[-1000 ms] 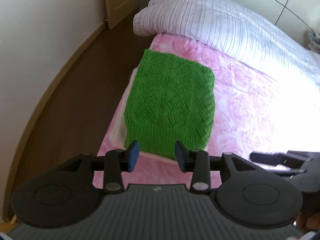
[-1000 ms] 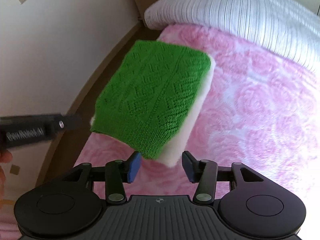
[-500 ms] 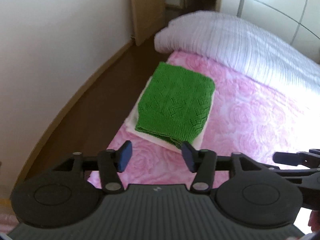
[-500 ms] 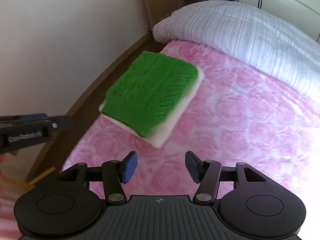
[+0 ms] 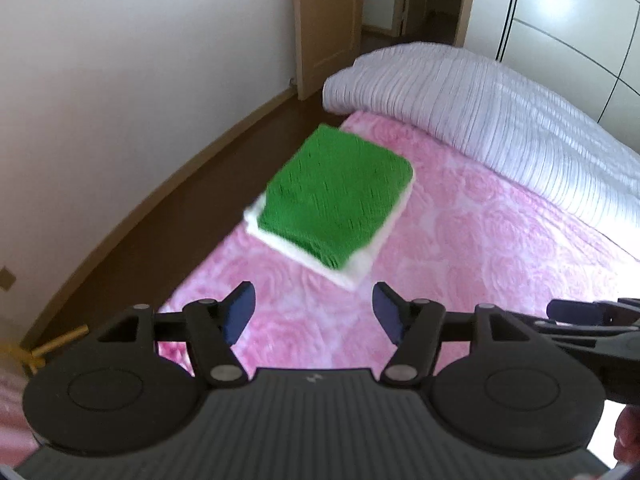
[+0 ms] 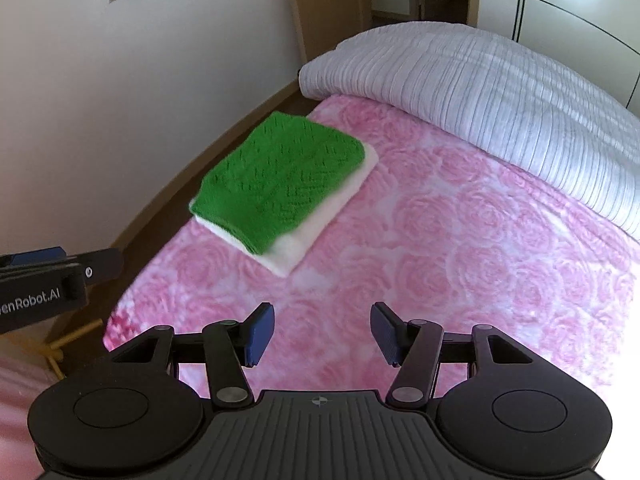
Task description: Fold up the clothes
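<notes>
A folded green knit point(image 5: 336, 196) lies on top of a folded white garment point(image 5: 380, 250), stacked near the left edge of the pink rose bedcover point(image 5: 480, 264). The right wrist view shows the same green knit point(image 6: 280, 176) and white garment point(image 6: 320, 228). My left gripper point(image 5: 314, 312) hovers above the cover, short of the stack; its jaws are opening with nothing between them. My right gripper point(image 6: 322, 334) is open and empty, also clear of the stack. Each gripper shows at the edge of the other's view.
A rolled pale striped duvet point(image 5: 480, 112) lies across the far end of the bed. Brown floor point(image 5: 168, 216) runs between the bed's left edge and the white wall. A wooden door point(image 5: 328, 20) stands beyond. A yellow wooden piece point(image 5: 56, 346) lies on the floor.
Both grippers have pulled back and up from the stack, which now looks smaller and farther off. The left jaws have spread wider; the right jaws opened slightly.
</notes>
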Motion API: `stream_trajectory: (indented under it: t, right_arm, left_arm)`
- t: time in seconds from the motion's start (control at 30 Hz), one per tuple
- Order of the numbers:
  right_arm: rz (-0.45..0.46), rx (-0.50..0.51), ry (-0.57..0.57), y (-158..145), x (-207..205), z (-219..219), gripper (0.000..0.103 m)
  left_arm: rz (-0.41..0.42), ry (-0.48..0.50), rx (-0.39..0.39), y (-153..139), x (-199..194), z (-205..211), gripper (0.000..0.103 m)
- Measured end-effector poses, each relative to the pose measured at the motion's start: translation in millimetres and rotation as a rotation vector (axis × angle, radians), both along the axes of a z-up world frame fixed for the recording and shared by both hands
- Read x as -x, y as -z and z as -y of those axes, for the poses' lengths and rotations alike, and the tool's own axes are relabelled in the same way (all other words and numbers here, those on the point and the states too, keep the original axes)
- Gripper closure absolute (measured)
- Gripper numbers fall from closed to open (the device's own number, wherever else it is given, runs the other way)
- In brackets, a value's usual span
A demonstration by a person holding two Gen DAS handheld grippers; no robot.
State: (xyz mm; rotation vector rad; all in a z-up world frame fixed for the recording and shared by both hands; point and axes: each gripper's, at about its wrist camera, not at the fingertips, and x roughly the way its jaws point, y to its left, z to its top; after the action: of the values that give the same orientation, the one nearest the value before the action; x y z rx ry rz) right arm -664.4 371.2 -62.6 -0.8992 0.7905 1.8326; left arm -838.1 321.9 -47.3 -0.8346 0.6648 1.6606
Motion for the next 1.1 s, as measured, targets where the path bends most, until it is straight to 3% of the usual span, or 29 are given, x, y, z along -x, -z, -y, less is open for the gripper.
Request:
stream_trajectory:
  t: [0.3, 1.1]
  right_arm:
    - [0.024, 0.064, -0.009, 12.2, -8.7, -2.1, 0.046]
    - [0.036, 0.106, -0.060, 25.0, 2.6, -52.4, 0.046]
  left_arm:
    - [0.010, 0.001, 0.054, 9.3, -10.2, 12.7, 0.041]
    - [0.006, -0.035, 0.099, 23.9, -4.4, -40.7, 0.041]
